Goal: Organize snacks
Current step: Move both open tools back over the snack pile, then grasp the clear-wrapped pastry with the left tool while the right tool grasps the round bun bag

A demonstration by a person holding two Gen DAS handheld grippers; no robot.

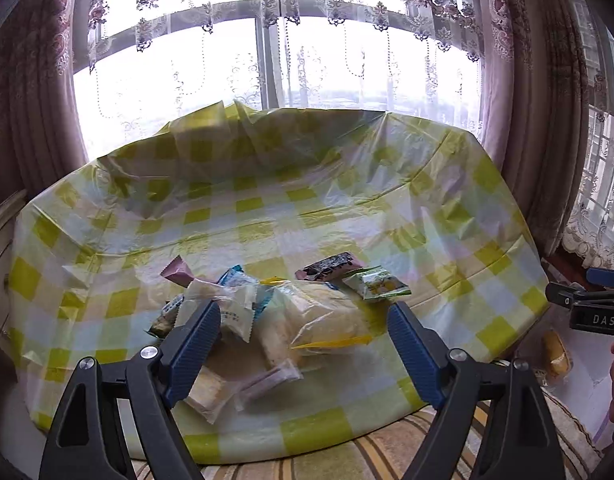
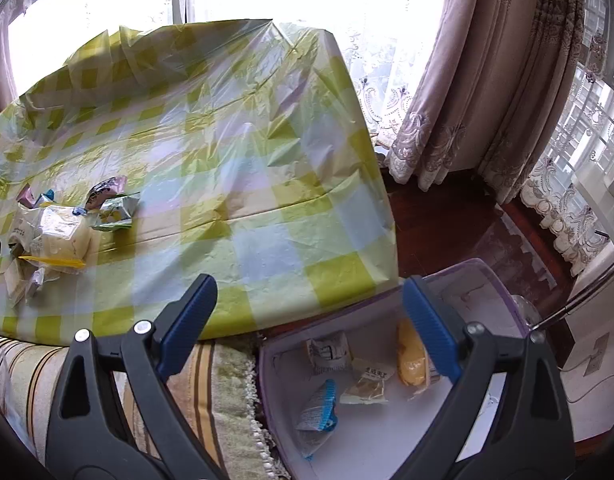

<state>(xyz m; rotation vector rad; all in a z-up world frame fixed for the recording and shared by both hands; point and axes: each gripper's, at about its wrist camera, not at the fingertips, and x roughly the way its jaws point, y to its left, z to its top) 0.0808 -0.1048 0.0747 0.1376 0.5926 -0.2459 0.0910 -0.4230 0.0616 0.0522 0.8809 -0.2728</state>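
Observation:
A pile of wrapped snacks [image 1: 267, 320] lies on the table under a yellow-checked cloth [image 1: 267, 208]. My left gripper [image 1: 305, 316] is open, its jaws to either side of a large clear bag of yellow cakes [image 1: 327, 316]. The pile also shows at the left of the right wrist view [image 2: 59, 232]. My right gripper [image 2: 309, 292] is open and empty, above the table corner and a clear storage box [image 2: 367, 432]. The box holds several snacks, among them a yellow cake [image 2: 411, 360] and a blue-edged packet [image 2: 319, 408].
A striped cushion [image 2: 211, 392] lies along the table's near edge, left of the box. Curtains [image 2: 487, 100] and windows stand behind the table. Dark wooden floor [image 2: 447, 232] lies to the right. The right gripper's body [image 1: 587, 304] shows at the right edge of the left wrist view.

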